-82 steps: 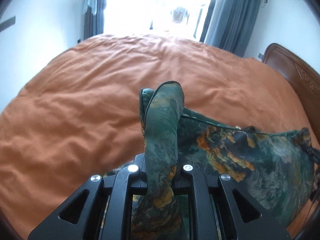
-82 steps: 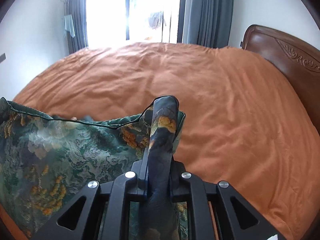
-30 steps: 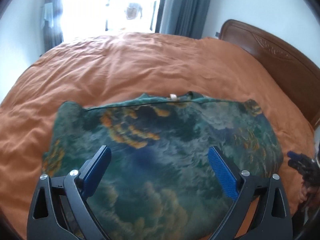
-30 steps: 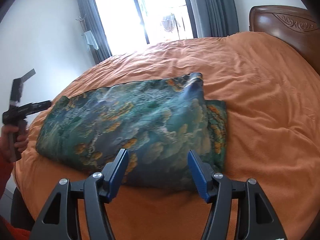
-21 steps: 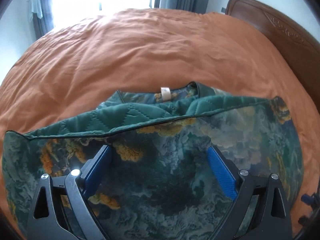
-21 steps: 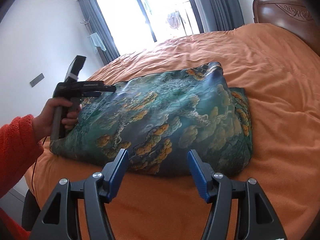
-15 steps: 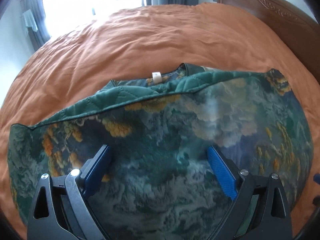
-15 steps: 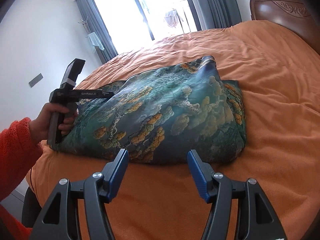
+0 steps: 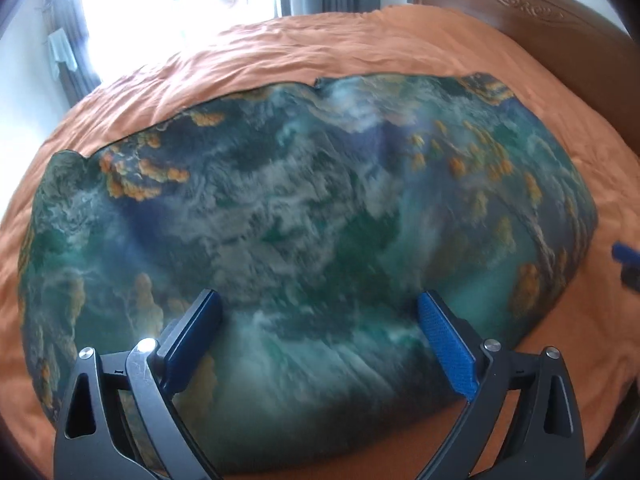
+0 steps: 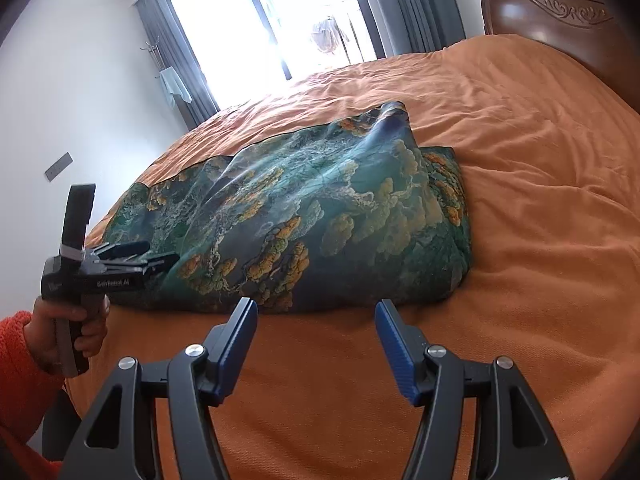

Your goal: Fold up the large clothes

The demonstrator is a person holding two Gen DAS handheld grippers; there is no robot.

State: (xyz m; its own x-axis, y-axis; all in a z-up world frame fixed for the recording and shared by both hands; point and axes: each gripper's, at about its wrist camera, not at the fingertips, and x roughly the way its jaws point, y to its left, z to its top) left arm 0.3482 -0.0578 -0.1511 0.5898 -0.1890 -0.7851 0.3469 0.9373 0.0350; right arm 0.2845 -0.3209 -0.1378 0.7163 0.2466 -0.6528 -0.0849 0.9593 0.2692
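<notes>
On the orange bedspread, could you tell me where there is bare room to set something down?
The orange bedspread lies bare between the folded green printed garment and the brown wooden headboard, and toward the window. The near-left edge is crowded.

left wrist view looms close over the garment (image 9: 320, 216); right wrist view shares it from farther back.
</notes>
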